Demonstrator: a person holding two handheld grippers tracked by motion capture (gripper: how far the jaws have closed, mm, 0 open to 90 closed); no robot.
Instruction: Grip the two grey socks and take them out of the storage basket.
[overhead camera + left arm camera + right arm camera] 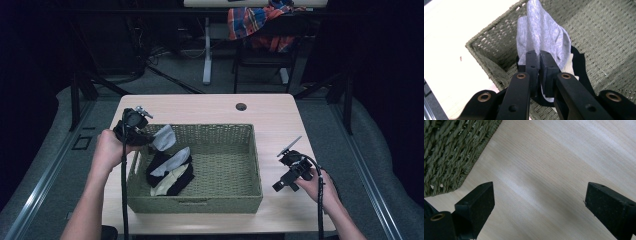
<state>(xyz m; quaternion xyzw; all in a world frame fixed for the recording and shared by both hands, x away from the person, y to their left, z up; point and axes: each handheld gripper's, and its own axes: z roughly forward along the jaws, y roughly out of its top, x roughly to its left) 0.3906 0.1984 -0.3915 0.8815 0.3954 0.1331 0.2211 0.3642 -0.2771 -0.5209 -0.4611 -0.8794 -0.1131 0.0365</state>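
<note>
We see a grey cloth pinched in the left gripper, whose jaws are closed tight on its lower edge. The cloth stands up from the pads and hangs over the left end of the basket, just above the rim near the far left corner. In the high view the left gripper sits at that corner, held level by the left hand, the forearm coming up along the left side of the surface.

Below the cloth, inside the basket, lies a heap of black, grey and cream cloths, bunched against the left wall. The rest of the basket floor is bare weave.

The right gripper rests well apart, on the surface to the right of the basket, in the right hand. Its jaws stand wide with only bare wood between them; in the right gripper view a basket corner lies at the upper left.

Beyond the surface stands a chair with a plaid cloth draped over it.
</note>
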